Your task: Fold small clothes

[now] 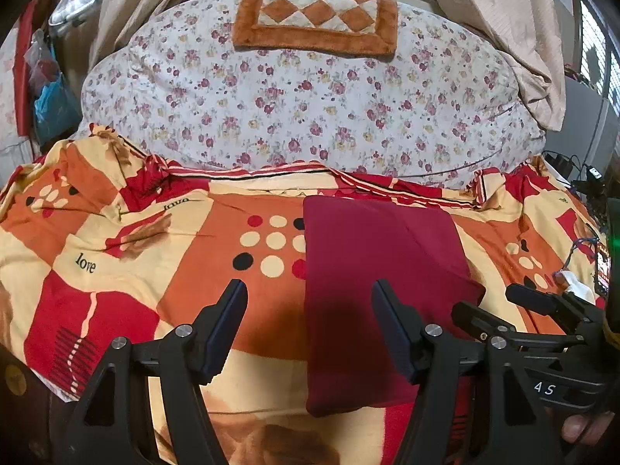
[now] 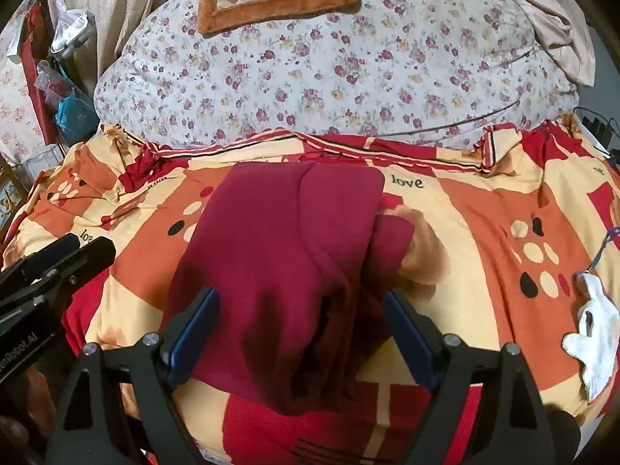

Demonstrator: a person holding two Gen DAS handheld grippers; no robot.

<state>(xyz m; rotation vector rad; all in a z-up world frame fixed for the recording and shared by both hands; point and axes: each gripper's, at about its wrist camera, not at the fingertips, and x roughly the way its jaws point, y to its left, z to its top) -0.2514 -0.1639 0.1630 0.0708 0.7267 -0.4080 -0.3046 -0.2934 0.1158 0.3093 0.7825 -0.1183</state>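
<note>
I'm looking across the big orange, red and cream patterned bedsheet (image 1: 155, 271), printed with dots and the word "love", which is my whole working surface, with the white quilt with small purple flowers (image 1: 310, 108) bunched beyond it. On the sheet lies the dark red soft-knit garment (image 2: 279, 240), folded into a rough rectangle, one flap poking out along its right edge in the right wrist view. My left gripper (image 1: 310, 325) hangs over the garment's left edge, jaws parted, nothing between the pads; my right gripper (image 2: 302, 329) straddles the near end of the cloth, jaws spread wide and not pinching it. As I judge it, the next fold wants both claws to take the near corners together, thin layers only, then carry them evenly toward the far edge so that loose flap gets tucked rather than dragged. Containers: I see only a blue plastic bag (image 2: 75, 112) hanging far left, contents hidden. A small white glove-like cloth (image 2: 596, 333) sits apart at the right.
</note>
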